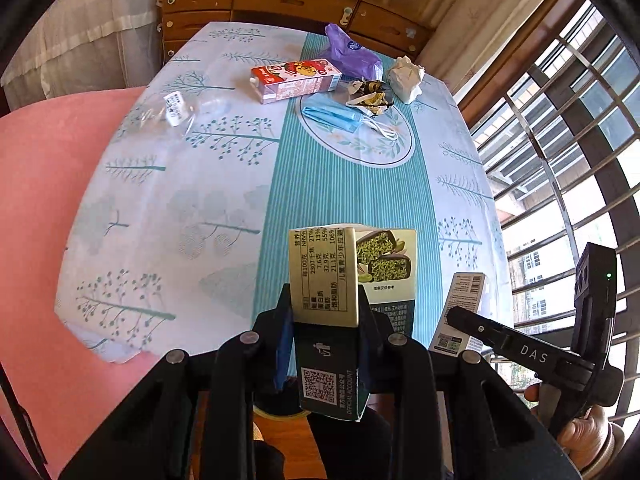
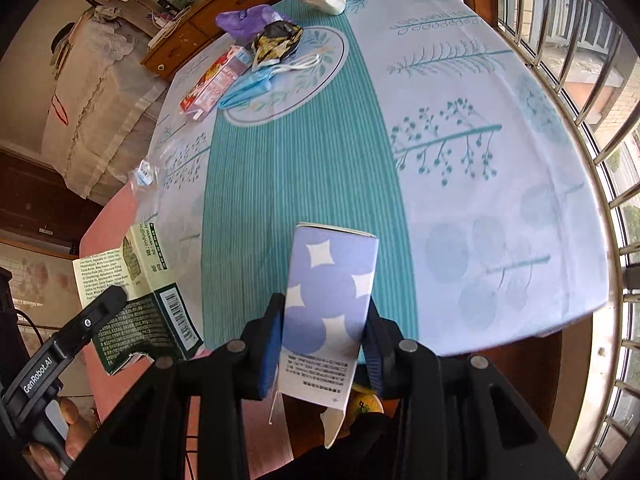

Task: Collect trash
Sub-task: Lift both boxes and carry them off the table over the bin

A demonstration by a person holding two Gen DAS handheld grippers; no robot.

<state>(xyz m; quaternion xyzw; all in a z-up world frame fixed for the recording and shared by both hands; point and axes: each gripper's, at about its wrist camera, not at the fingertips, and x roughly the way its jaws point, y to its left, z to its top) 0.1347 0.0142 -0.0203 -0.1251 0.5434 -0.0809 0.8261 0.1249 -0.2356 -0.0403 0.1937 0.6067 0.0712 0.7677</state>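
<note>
My left gripper (image 1: 325, 316) is shut on a green and cream snack box (image 1: 326, 276), held above the near table edge; the box also shows in the right wrist view (image 2: 140, 304). My right gripper (image 2: 325, 320) is shut on a lilac and white carton (image 2: 330, 288), whose edge shows in the left wrist view (image 1: 460, 312). On the far part of the table lie a red drink carton (image 1: 296, 80), a blue face mask (image 1: 332, 116), a crumpled dark wrapper (image 1: 370, 96), a purple bag (image 1: 352, 54) and a white tissue wad (image 1: 406, 76).
The table has a teal and white tree-print cloth (image 1: 224, 184). A clear plastic wrapper with a label (image 1: 176, 110) lies at its left. A pink chair (image 1: 36, 208) stands on the left, a wooden dresser (image 1: 280, 4) behind, window bars (image 1: 560, 140) on the right.
</note>
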